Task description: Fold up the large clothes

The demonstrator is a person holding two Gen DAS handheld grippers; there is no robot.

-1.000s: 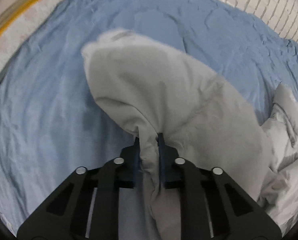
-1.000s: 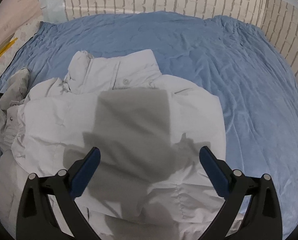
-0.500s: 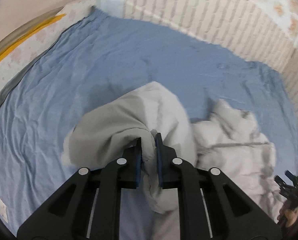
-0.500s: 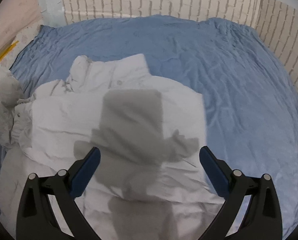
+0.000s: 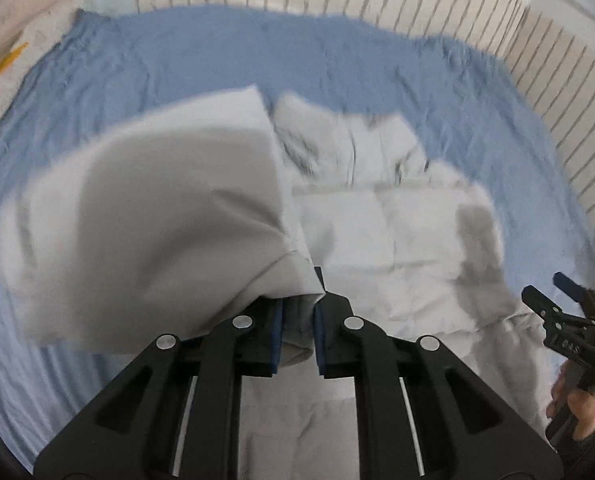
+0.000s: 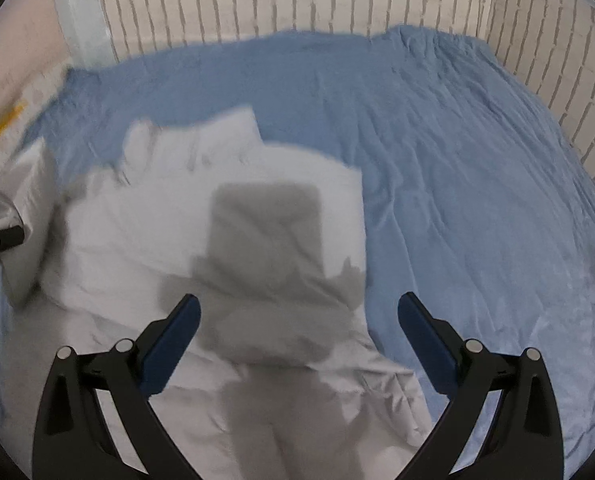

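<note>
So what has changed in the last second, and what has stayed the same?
The left gripper, still shut on the sleeve, has carried it across from over the bare blue sheet toward the jacket body. Nothing was grasped or released. The right gripper stays open above the jacket, which still lies on the sheet.

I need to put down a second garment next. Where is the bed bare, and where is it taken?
Bare blue sheet runs wide between the jacket and the brick wall, and along the far wall behind the collar. The middle is crowded: the jacket lies spread there, its sleeve lifted in the left gripper, the open right gripper above.
</note>
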